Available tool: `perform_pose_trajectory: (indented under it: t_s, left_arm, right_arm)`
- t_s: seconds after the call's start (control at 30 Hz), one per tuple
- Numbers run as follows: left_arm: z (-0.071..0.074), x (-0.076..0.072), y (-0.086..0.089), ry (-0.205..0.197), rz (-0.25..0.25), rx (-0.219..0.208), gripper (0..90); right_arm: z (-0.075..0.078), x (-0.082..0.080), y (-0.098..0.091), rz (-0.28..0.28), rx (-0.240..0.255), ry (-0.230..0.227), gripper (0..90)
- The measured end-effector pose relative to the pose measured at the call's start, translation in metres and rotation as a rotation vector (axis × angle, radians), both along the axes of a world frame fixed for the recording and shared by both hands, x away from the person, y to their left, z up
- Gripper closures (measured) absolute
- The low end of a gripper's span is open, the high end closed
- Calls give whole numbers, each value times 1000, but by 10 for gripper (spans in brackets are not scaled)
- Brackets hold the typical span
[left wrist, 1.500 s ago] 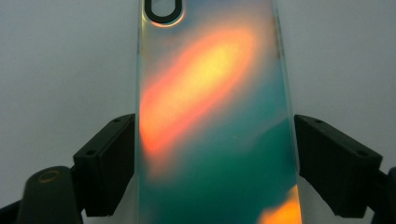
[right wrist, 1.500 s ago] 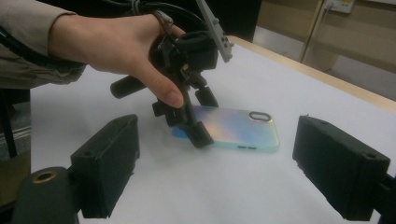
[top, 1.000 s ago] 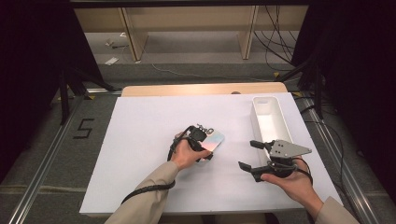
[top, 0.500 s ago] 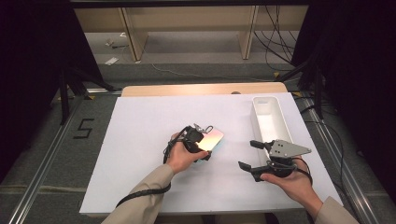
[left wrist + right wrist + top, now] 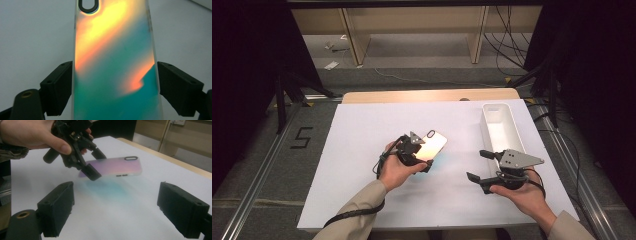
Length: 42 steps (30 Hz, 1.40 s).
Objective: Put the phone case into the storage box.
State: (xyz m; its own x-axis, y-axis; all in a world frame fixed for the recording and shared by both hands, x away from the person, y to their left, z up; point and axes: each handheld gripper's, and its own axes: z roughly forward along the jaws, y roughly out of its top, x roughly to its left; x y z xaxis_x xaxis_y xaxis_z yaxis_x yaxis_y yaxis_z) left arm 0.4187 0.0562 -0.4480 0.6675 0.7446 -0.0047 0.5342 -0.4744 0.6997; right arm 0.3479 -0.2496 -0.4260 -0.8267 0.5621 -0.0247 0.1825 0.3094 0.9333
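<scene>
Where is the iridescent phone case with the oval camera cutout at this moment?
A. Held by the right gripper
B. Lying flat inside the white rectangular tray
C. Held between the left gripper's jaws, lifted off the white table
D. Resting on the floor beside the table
C: the iridescent phone case sits clamped between the two black jaws of the left gripper and hangs above the white table, casting a coloured glow below; the right gripper is open and empty.

White table (image 5: 362, 200); white tray (image 5: 496, 120) lies at right edge.
</scene>
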Motion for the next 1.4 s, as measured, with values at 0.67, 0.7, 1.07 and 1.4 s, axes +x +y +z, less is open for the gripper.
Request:
perform_pose_trajectory:
  t_s: [0.67,0.7,1.07,1.4]
  left_arm:
    - [11,-32,24,-33,-28,-67,171]
    - [11,-32,25,-35,-30,-69,171]
    - [12,-42,20,-58,-53,-77,171]
    - [11,-46,13,-68,-68,-77,171]
  right_arm:
    - [2,27,30,-51,59,47,141]
    - [2,27,30,-51,59,47,141]
    - [2,57,62,-59,101,97,149]
    - [-5,75,79,-61,120,157,160]
